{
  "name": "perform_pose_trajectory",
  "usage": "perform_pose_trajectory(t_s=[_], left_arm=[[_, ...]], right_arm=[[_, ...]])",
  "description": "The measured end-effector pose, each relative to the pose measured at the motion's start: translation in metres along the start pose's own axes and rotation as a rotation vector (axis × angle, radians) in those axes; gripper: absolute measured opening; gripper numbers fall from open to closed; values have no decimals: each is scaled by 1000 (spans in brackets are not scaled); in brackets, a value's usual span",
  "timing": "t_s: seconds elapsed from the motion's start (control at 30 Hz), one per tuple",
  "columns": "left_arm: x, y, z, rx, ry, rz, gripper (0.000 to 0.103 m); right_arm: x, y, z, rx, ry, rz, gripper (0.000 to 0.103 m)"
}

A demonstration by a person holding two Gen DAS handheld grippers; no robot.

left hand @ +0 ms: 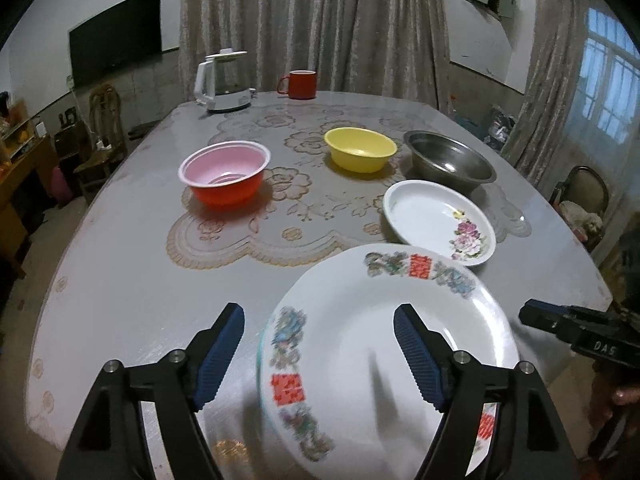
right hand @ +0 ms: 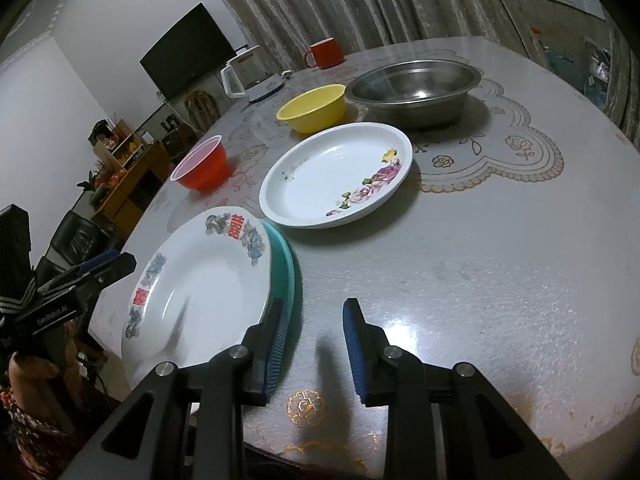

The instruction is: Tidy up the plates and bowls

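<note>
A white plate with red and blue patterns (left hand: 384, 344) (right hand: 200, 284) rests on a teal plate (right hand: 286, 268) at the table's near edge. My left gripper (left hand: 320, 354) is open, its jaws straddling the patterned plate's left rim. My right gripper (right hand: 312, 350) is open just right of the teal plate; its left finger (right hand: 276, 344) is at the teal rim. A white flowered plate (left hand: 436, 222) (right hand: 336, 176), red bowl (left hand: 224, 176) (right hand: 200, 166), yellow bowl (left hand: 360, 152) (right hand: 314, 108) and steel bowl (left hand: 450, 164) (right hand: 412, 88) stand further back.
A white kettle (left hand: 222, 82) (right hand: 248, 76) and a red mug (left hand: 300, 84) (right hand: 326, 54) stand at the table's far edge. The table (left hand: 120, 280) (right hand: 480, 280) has a lace-patterned cover. A chair (left hand: 580, 200) stands at the right.
</note>
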State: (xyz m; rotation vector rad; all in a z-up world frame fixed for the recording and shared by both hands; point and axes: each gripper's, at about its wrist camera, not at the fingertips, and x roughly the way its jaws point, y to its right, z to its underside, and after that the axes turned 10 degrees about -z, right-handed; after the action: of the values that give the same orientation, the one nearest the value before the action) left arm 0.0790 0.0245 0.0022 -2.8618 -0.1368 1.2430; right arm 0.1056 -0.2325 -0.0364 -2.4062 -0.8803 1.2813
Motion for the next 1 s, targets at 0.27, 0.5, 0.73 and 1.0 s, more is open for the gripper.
perform_pose_trajectory(t_s=[0.27, 0.5, 0.73, 1.0], left_arm=[[7, 23, -16, 59, -11, 59, 80], [15, 31, -32, 51, -16, 138, 83], [34, 36, -57, 30, -48, 228, 81], [66, 44, -83, -4, -135, 294, 73]], right_arm=[[-1, 13, -4, 20, 4, 38, 28], [1, 28, -9, 56, 14, 55, 29], [4, 38, -23, 60, 40, 78, 32], [15, 47, -47, 80, 66, 78, 32]])
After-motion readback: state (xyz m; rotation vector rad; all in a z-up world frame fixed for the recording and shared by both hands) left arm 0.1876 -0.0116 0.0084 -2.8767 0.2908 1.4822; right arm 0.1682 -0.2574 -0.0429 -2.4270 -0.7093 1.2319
